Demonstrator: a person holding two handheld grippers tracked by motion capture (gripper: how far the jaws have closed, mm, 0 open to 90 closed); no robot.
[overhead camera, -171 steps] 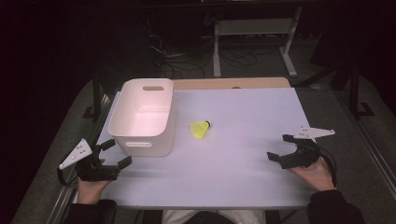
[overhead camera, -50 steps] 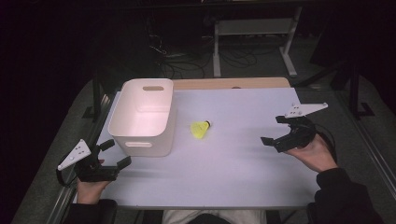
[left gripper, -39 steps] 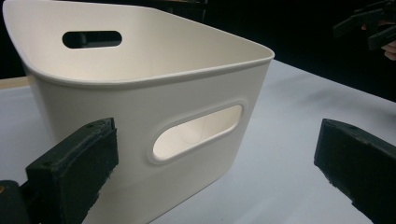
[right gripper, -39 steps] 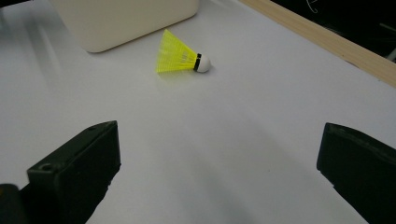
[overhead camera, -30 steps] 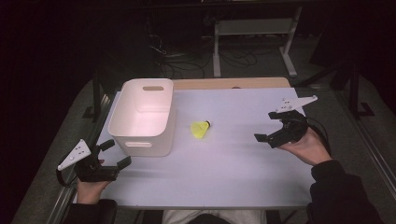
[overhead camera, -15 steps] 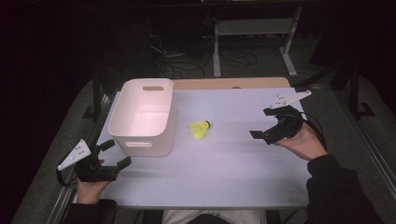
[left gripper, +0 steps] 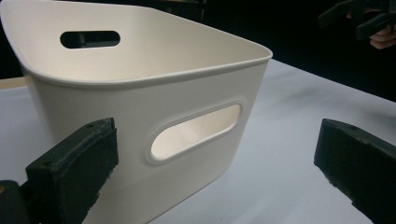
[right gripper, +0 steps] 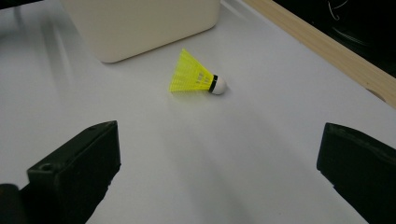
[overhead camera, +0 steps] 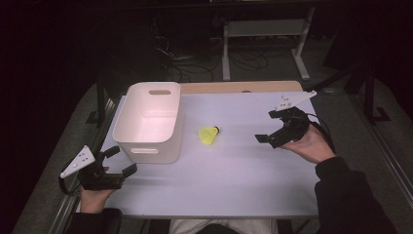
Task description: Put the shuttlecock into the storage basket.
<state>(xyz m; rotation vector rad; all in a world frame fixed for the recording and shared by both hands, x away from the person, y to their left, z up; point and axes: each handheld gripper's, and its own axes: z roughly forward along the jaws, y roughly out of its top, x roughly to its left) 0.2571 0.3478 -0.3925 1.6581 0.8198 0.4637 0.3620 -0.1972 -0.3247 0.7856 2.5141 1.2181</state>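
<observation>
Shuttlecock (overhead camera: 210, 134) lies on its side on the white table (overhead camera: 234, 170), just right of the white bin (overhead camera: 149, 122), not touching it. In the high view its long axis runs near left-right, tilted a bit: white cork tip with black band points right and slightly away from me, yellow skirt flares toward the bin and toward me. In my right gripper view the cork points right, skirt left (right gripper: 194, 77).

My right gripper (overhead camera: 275, 127) is held over the table to the right of the shuttlecock, apart from it, jaws spread wide, aimed at it, holding nothing and touching nothing.

My left gripper (overhead camera: 117, 161) sits at the near left table edge just in front of the bin's handle slot (left gripper: 196, 131), jaws also wide apart, empty. Can't tell if it rests on the table.
</observation>
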